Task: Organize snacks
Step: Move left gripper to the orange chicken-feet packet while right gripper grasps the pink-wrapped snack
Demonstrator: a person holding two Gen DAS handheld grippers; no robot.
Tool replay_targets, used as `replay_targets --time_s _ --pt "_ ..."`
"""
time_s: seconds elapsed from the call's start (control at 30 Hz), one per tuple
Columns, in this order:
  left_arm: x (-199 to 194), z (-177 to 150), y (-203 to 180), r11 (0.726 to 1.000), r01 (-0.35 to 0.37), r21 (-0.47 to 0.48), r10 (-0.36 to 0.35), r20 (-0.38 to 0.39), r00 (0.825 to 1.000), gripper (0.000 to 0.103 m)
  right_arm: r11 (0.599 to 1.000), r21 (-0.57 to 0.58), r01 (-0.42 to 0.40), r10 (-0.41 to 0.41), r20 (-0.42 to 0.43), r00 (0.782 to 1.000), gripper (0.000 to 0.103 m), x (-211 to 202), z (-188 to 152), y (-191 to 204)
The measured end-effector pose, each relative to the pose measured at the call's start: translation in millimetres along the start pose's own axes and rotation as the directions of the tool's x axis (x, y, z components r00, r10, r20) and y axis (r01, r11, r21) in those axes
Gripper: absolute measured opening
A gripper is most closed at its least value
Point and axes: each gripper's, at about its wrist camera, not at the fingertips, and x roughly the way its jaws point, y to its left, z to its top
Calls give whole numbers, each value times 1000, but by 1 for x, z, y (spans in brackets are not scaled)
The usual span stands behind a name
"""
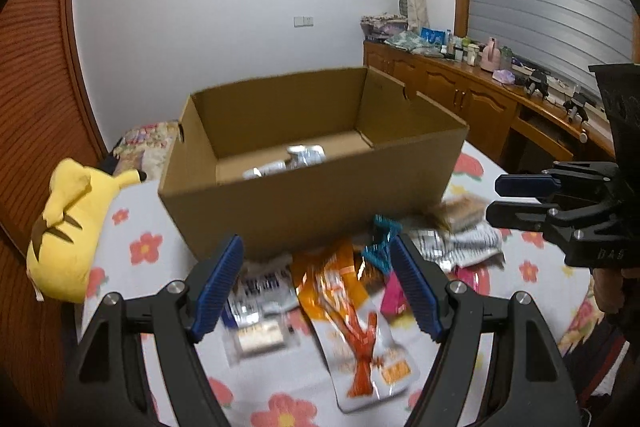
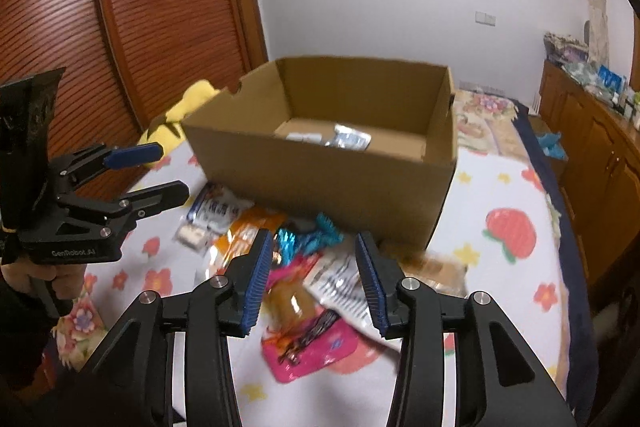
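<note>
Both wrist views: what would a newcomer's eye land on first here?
The open cardboard box stands mid-bed on the flowered sheet, with a few silvery packets on its floor. In front of it lies a loose heap of snacks, the orange packet and the pink packet brightest. A yellow plush toy lies left of the box.

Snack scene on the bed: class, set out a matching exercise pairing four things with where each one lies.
Things:
1. silver packets
2. orange packet
3. pink packet
4. yellow plush toy

Places:
A. beside the cardboard box, by the wooden slatted doors
B. inside the box
C. below the left gripper
D. below the right gripper

Pairs: 1-B, 2-C, 3-D, 4-A
</note>
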Motion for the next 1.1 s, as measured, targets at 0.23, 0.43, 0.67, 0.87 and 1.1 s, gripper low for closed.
replay_targets --time_s 0.23,0.43,0.67,0.87,1.1 --pt "-5 -28 3 1000 4 -15 -5 -25 1000 78 1000 10 -11 11 -54 998 61 25 -21 9" --pt "-2 -46 9 1000 -3 -22 2 -59 998 78 1000 -3 -27 26 -103 994 61 49 -31 16" --pt "-7 -60 16 999 -9 -32 7 -76 997 78 999 -51 -8 -1 -182 983 65 73 -42 22" --pt "-7 -63 21 999 0 -37 -3 -77 997 78 997 -70 -29 12 -221 975 68 76 -43 29" --pt "-2 -64 22 998 22 -63 -27 -76 997 78 995 -100 -5 -21 -253 967 65 85 -45 37"
